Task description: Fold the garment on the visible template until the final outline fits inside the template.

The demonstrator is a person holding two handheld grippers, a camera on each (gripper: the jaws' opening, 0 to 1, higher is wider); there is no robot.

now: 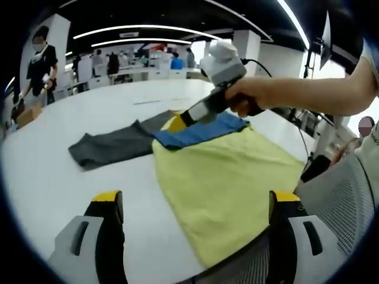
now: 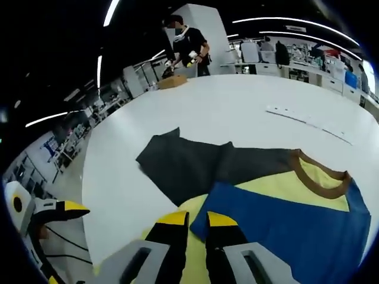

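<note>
A yellow garment (image 1: 225, 177) lies spread on the white table (image 1: 53, 177), its blue part (image 1: 201, 131) folded over the far end. A dark grey cloth (image 1: 115, 147) stretches out to its left. My left gripper (image 1: 196, 200) hovers open and wide over the near edge of the yellow cloth, holding nothing. A hand brings my right gripper (image 1: 181, 122) down onto the blue part's edge. In the right gripper view its jaws (image 2: 197, 220) are pressed together at the corner of the blue part (image 2: 284, 231). The brown collar (image 2: 323, 180) and grey cloth (image 2: 195, 163) lie beyond.
A person in black stands at the table's far side by a cardboard box (image 2: 173, 81). A white strip (image 2: 308, 121) lies on the table (image 2: 237, 100). A mesh chair (image 1: 337, 195) sits at the near right edge. One left gripper fingertip (image 2: 74, 207) shows at the left.
</note>
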